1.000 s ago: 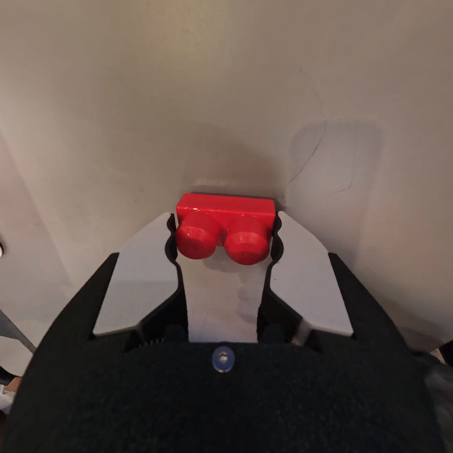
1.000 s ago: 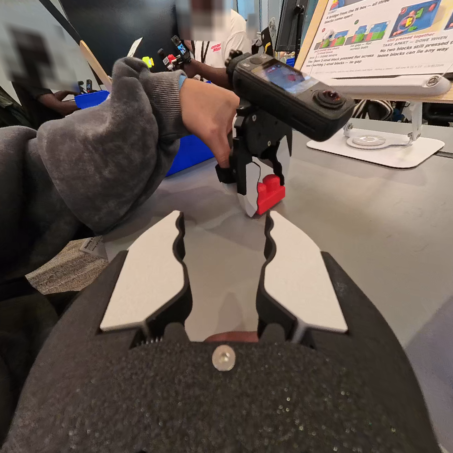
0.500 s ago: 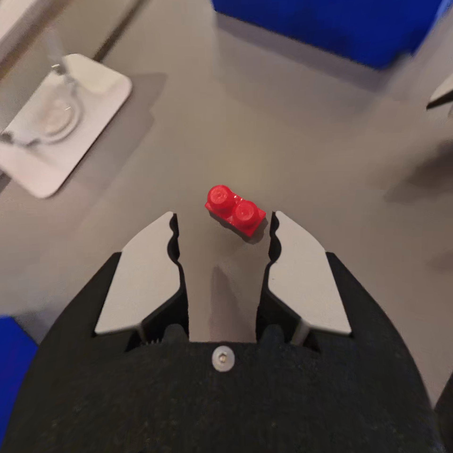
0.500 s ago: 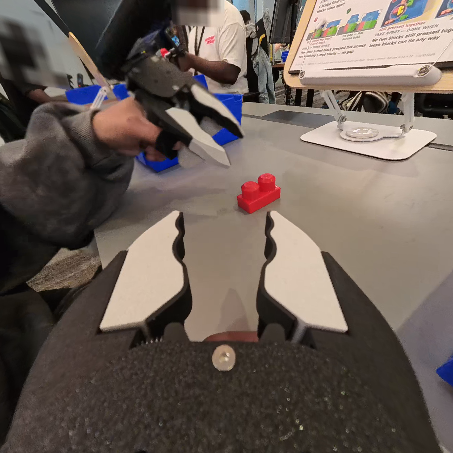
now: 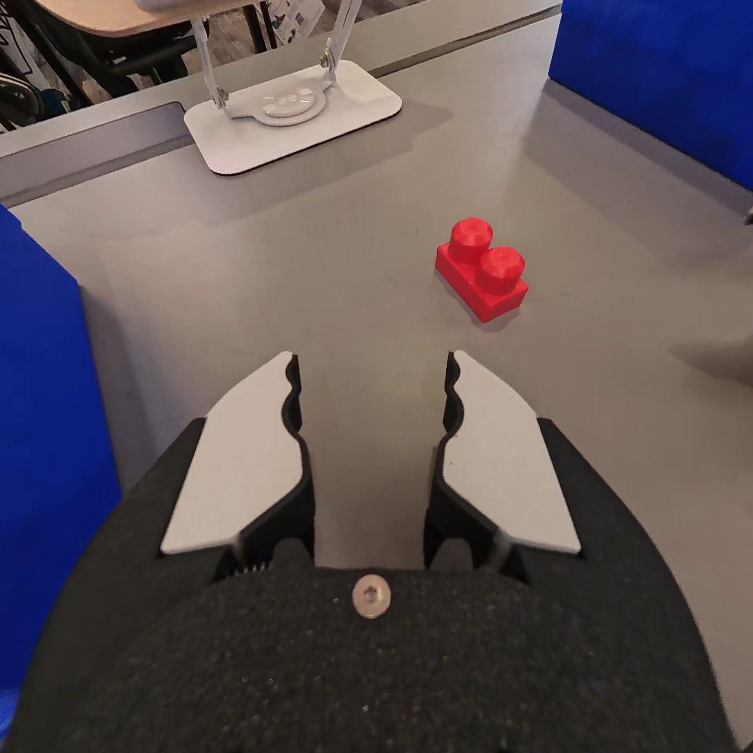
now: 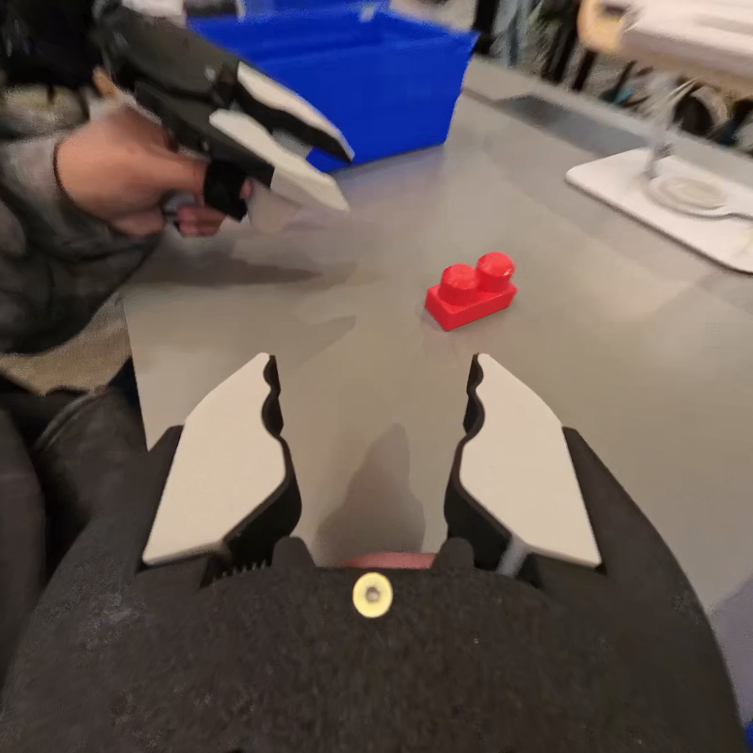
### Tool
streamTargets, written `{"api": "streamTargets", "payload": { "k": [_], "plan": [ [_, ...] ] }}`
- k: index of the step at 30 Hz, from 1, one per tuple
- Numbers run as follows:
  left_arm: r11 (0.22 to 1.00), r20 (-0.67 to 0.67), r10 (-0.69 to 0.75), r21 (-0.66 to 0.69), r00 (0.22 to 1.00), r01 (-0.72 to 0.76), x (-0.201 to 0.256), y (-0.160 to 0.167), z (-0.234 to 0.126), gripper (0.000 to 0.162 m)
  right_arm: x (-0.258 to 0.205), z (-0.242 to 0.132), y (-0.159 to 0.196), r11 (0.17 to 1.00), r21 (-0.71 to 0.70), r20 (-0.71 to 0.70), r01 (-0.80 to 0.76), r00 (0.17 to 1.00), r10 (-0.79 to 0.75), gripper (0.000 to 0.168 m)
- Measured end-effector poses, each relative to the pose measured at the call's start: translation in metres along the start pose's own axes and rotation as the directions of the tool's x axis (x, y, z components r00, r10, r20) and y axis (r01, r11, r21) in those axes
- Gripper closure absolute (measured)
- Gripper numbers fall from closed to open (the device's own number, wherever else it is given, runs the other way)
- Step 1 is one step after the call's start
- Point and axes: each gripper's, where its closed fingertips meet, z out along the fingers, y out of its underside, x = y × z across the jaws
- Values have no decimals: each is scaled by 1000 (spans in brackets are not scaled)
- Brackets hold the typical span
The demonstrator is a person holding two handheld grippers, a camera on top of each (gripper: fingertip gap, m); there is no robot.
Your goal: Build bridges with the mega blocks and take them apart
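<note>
A red two-stud mega block [image 5: 481, 277] stands alone, studs up, on the grey table [image 5: 326, 265]. It also shows in the right wrist view [image 6: 470, 291]. My left gripper [image 5: 370, 358] is open and empty, and the block lies ahead of it to the right. In the right wrist view the left gripper [image 6: 346, 179] hangs above the table to the left of the block, held by a hand. My right gripper [image 6: 373, 360] is open and empty, just short of the block and a little left of it.
A blue bin [image 6: 366, 77] stands at the back of the table in the right wrist view. Blue bin walls show at the left [image 5: 36, 387] and right [image 5: 660, 81] of the left wrist view. A white stand base [image 5: 293, 114] sits at the far edge. The white stand base [image 5: 293, 114] lies around 35 centimeters away from my left fingertips. It turns up in the right wrist view [image 6: 678, 197] as well.
My left gripper let go of the red block, set it on the table, and drew back up and to the left. My right gripper moved closer to the block.
</note>
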Motion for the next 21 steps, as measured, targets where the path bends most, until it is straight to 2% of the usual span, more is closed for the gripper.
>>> {"api": "streamTargets", "payload": {
  "k": [2,4,7,10,12,16,17,18,21],
  "plan": [
    [1000,-21,7,1,1000,-7,4,1,0,94,-4,11,1,987,-146,97,61,994,-47,87],
    [1000,-27,25,3,999,-25,6,1,1,95,1,22,-13,967,-216,147,138,983,-108,82],
    [999,-38,47,4,998,-47,9,-3,3,95,30,48,-35,894,-337,155,296,954,-258,82],
    [997,-37,71,7,997,-71,10,-6,3,96,59,78,-39,786,-494,192,372,928,-319,82],
    [997,-41,78,7,996,-78,10,-5,3,96,70,96,-32,706,-580,233,406,913,-334,79],
    [995,-72,93,-16,993,-95,16,2,4,96,79,114,6,541,-724,310,427,903,-299,77],
    [995,-77,99,-23,992,-101,17,5,4,96,80,115,15,508,-749,321,426,904,-283,90],
    [994,-82,102,-31,991,-105,18,8,3,96,79,113,21,481,-764,341,429,902,-264,96],
    [994,-99,100,-41,990,-104,20,12,2,96,78,106,-14,548,-682,320,485,871,-373,96]
  ]
}}
